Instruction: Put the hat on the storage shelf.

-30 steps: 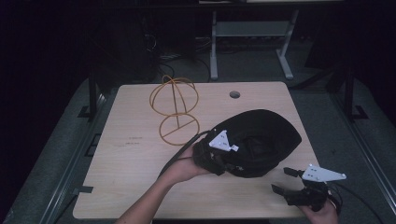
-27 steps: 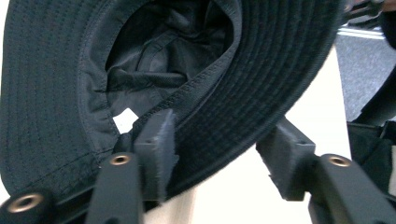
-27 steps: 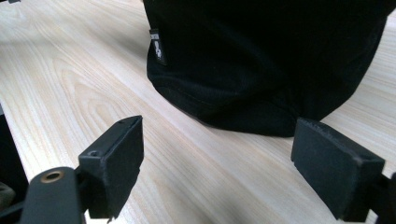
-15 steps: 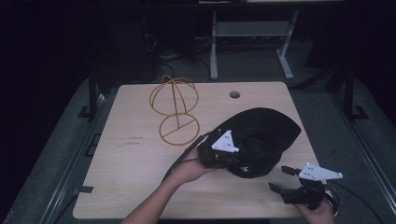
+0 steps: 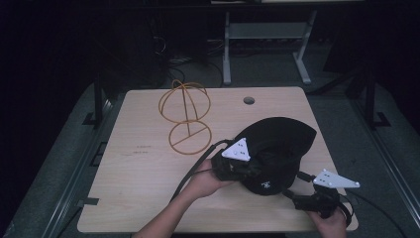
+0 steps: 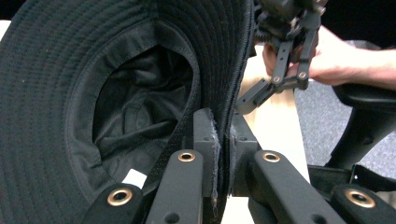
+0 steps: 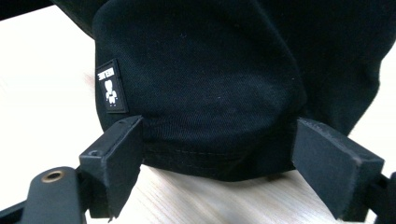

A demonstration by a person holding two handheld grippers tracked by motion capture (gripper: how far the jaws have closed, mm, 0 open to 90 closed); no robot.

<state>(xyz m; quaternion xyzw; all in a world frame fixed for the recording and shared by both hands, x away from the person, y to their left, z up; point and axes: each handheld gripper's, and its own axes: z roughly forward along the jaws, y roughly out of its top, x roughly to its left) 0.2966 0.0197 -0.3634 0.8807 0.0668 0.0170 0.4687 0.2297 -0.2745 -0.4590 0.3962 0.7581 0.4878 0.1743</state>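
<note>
Left gripper view shows the left gripper [image 6: 219, 140] has just closed tight on the black hat's [image 5: 277, 148] brim near the counter's [image 5: 148, 198] right front corner, so the wide-apart right gripper [image 7: 219, 158] should pinch the crown gently.

Left claw [image 6: 219, 154] clamped tight, jaws together; right claw [image 7: 233, 158] spread wide, both hands low.

hats: 1 [image 5: 277, 148] | wire stands: 1 [image 5: 187, 116] (gold) | claws: 2 [image 5: 233, 166] [image 5: 302, 201]
</note>
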